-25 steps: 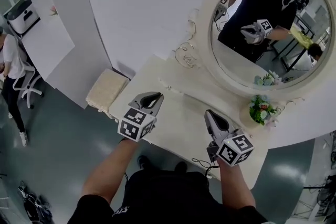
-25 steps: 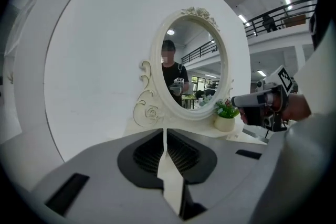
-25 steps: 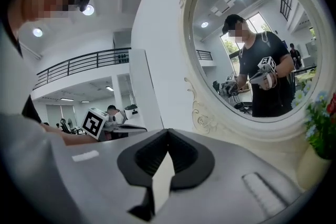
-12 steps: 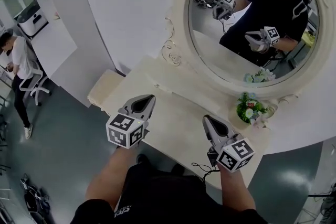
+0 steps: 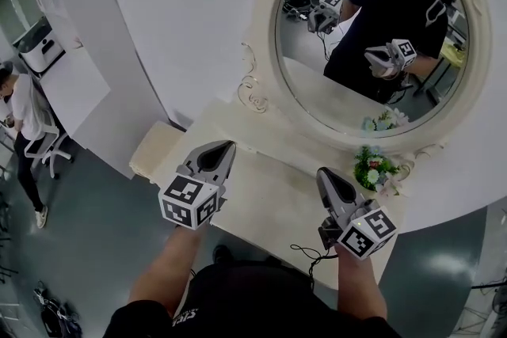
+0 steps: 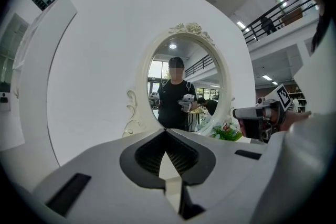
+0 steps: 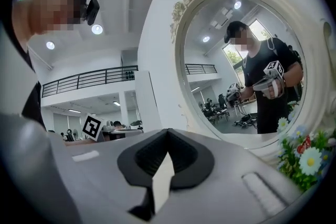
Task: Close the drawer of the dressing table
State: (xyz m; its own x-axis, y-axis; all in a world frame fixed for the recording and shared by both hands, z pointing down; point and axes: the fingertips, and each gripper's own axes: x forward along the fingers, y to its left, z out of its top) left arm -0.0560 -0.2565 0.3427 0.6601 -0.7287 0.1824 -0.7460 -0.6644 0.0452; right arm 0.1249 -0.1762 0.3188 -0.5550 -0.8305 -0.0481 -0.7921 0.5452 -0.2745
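The white dressing table [image 5: 269, 198] stands under a big oval mirror [image 5: 317, 103]. Its drawer front is hidden below the tabletop edge and my arms. My left gripper [image 5: 225, 146] hovers over the table's left front, shut with nothing between the fingers; in the left gripper view its tips [image 6: 166, 130] meet and point at the mirror. My right gripper [image 5: 323, 171] hovers over the right front, also shut and holding nothing, its tips [image 7: 168, 130] touching. Neither gripper touches the table. The mirror reflects the person holding both grippers.
A small bunch of flowers [image 5: 374, 169] sits at the table's back right by the mirror frame. A beige cushioned stool [image 5: 150, 150] stands left of the table. Farther left, a person [image 5: 20, 115] sits on a white office chair on the grey floor.
Both grippers have risen a little above the tabletop, and the right one has shifted slightly right. The head view has tipped upward, so more of the mirror shows.
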